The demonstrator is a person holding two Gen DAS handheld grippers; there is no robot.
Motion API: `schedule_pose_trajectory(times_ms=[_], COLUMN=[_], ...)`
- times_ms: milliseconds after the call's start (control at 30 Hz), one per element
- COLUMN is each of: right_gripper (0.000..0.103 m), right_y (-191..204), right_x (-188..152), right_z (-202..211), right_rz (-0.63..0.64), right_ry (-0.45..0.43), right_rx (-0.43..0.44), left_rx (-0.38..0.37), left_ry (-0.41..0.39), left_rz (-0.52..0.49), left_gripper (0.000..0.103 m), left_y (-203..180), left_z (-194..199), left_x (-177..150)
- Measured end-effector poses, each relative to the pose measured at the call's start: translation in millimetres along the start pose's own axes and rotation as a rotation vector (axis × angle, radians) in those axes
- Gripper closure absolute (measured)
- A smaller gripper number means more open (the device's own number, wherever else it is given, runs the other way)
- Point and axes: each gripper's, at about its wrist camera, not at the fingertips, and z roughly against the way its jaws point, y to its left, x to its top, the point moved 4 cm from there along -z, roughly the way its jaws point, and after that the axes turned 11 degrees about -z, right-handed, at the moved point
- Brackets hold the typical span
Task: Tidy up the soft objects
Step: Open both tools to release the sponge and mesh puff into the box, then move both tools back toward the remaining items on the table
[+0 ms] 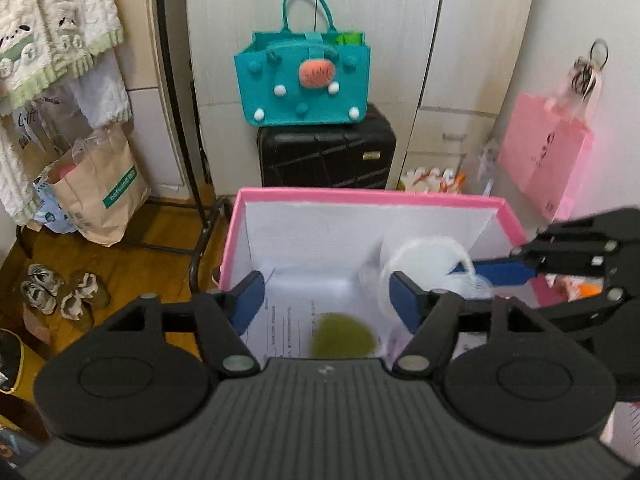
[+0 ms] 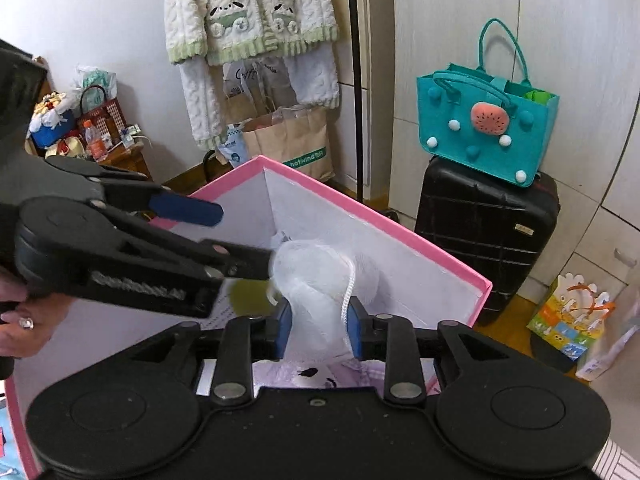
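A pink-rimmed box with white inner walls stands in front of me; it also shows in the right wrist view. My right gripper is shut on a white mesh bath puff with a white cord, held over the box. The puff also shows in the left wrist view. My left gripper is open and empty above the box, just left of the puff. A green round object and a printed paper lie on the box floor. A lilac plush lies under the puff.
A teal felt bag sits on a black suitcase behind the box. A pink paper bag hangs at the right. A clothes rack with a brown paper bag and small shoes stands at the left.
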Motion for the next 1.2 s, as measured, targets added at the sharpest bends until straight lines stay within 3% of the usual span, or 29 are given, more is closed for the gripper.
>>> schedule_pose_trajectory(times_ms=[100, 467, 667, 867, 933, 1067, 1200], right_gripper=[0.056, 0.053, 0.053, 0.053, 0.053, 0.053, 0.049], right_y=[-0.3, 7.7, 13.2, 24.0, 27.8, 35.6, 34.9], right_x=[-1.1, -20.9, -40.9, -62.9, -69.8, -87.3, -104.9], right_z=[12.1, 99.5, 142.1, 183.9, 194.5, 213.1, 234.5], right_rz=[-0.029, -0.086, -0.092, -0.058, -0.038, 0.036, 0.05], right_ry=[-0.021, -0.092, -0.092, -0.107, -0.108, -0.114, -0.125], right_rx=[0.024, 0.052, 0.106, 0.14, 0.134, 0.043, 0.022], left_rx=[-0.02, -0.008, -0.033, -0.107, -0.115, -0.126, -0.182], left_ry=[-0.025, -0.02, -0.018, -0.032, -0.041, -0.051, -0.027], left_rz=[-0.001, -0.163, -0.253, -0.307, -0.311, -0.357, -0.388], left_gripper=[0.033, 0.033, 0.032, 0.028, 0.028, 0.027, 0.026], left_y=[0.8, -22.0, -51.0, -82.1, -91.8, -117.1, -140.8], left_z=[16.7, 87.2, 131.6, 171.2, 183.1, 202.5, 212.0], left_x=[-2.0, -26.2, -36.8, -43.9, -47.6, -60.4, -73.4])
